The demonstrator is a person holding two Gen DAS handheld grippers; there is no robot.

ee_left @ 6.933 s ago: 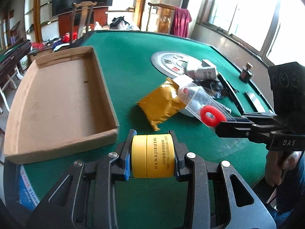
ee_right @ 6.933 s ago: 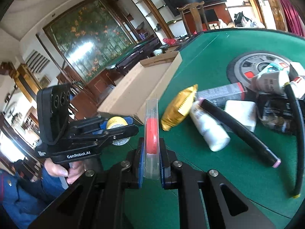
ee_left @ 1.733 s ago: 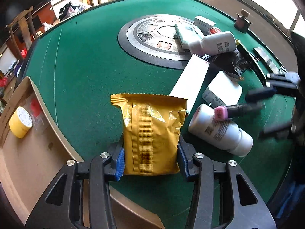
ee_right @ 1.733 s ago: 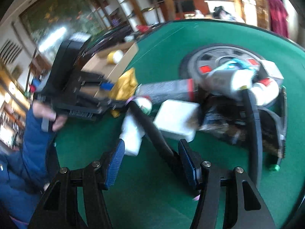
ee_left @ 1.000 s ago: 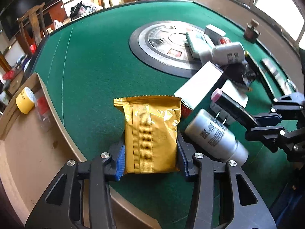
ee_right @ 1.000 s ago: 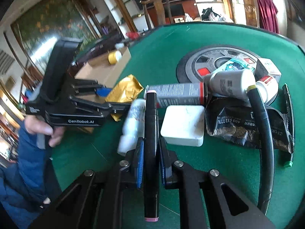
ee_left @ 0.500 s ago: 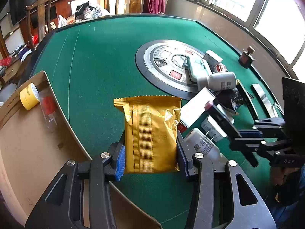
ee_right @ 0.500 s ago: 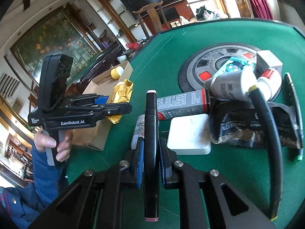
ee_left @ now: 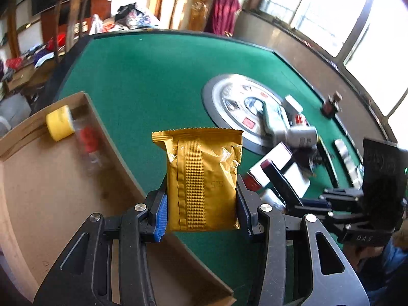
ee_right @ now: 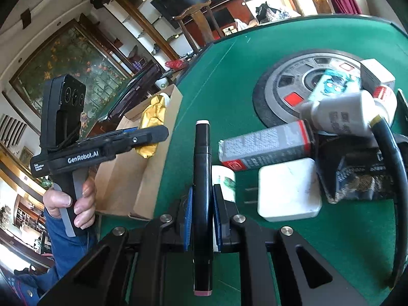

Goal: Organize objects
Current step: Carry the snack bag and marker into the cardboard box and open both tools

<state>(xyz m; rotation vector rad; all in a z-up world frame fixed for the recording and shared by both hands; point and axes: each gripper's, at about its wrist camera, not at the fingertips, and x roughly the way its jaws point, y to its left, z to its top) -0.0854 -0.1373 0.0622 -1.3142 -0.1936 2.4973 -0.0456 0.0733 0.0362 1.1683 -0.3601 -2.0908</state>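
Note:
My left gripper [ee_left: 201, 210] is shut on a gold foil packet [ee_left: 201, 178] and holds it in the air over the right wall of the cardboard box [ee_left: 51, 204]. In the box lie a yellow jar [ee_left: 60, 122] and a clear packet with a red ring [ee_left: 88, 140]. My right gripper [ee_right: 201, 219] is shut on a black marker [ee_right: 202, 178] with pink end caps, held above the green table [ee_right: 229, 97]. The left gripper [ee_right: 142, 135] with the gold packet [ee_right: 151, 119] also shows in the right wrist view, over the box [ee_right: 127, 168].
Loose items lie to the right on the felt: a grey carton [ee_right: 265, 145], a white charger block [ee_right: 288, 190], a white bottle [ee_right: 339, 114], a dark foil bag [ee_right: 357, 173], a black hose [ee_right: 392, 178]. A round metal hub [ee_left: 242, 107] sits mid-table. Chairs stand beyond the far edge.
My left gripper has carried the gold packet up and left toward the box. My right gripper has lifted the black marker off the table and follows leftward.

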